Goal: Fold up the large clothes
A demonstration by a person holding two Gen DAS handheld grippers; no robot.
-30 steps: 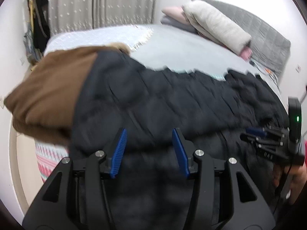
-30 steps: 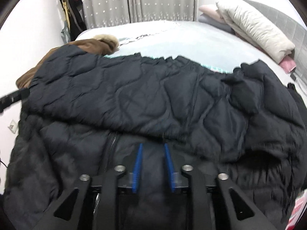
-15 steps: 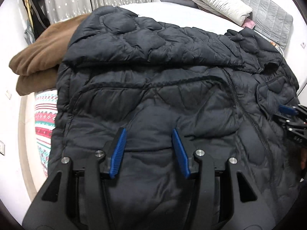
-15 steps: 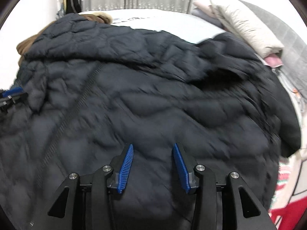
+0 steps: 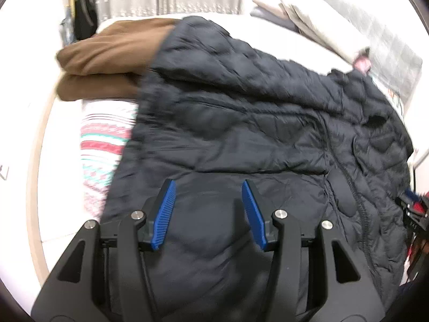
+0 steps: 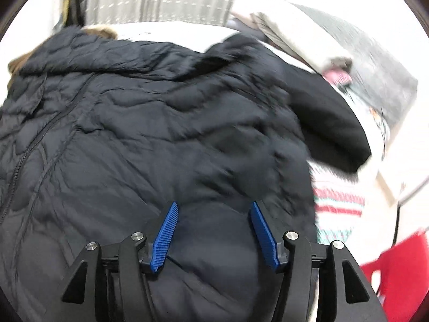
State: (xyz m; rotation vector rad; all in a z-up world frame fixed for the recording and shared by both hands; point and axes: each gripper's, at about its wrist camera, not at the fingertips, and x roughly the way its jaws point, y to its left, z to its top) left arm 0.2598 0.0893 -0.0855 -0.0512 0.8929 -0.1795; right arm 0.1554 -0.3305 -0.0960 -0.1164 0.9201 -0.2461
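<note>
A large black quilted jacket (image 5: 254,123) lies spread on the bed, zipper side up, with its far part folded over toward me. It also fills the right wrist view (image 6: 150,134). My left gripper (image 5: 209,187) is open and empty, hovering over the jacket's near left part. My right gripper (image 6: 213,209) is open and empty over the jacket's near right part; it also shows at the right edge of the left wrist view (image 5: 413,209). A black sleeve (image 6: 329,123) hangs off to the right.
A folded brown garment (image 5: 112,61) lies at the jacket's far left. A striped red, green and white blanket (image 5: 102,145) covers the bed under the jacket. Pillows (image 5: 316,18) are stacked at the far right. A red object (image 6: 396,265) sits at the lower right.
The right gripper opened from nearly shut to wide. Both grippers pulled back toward the jacket's near edge and rose. The jacket's upper part now lies folded over.
</note>
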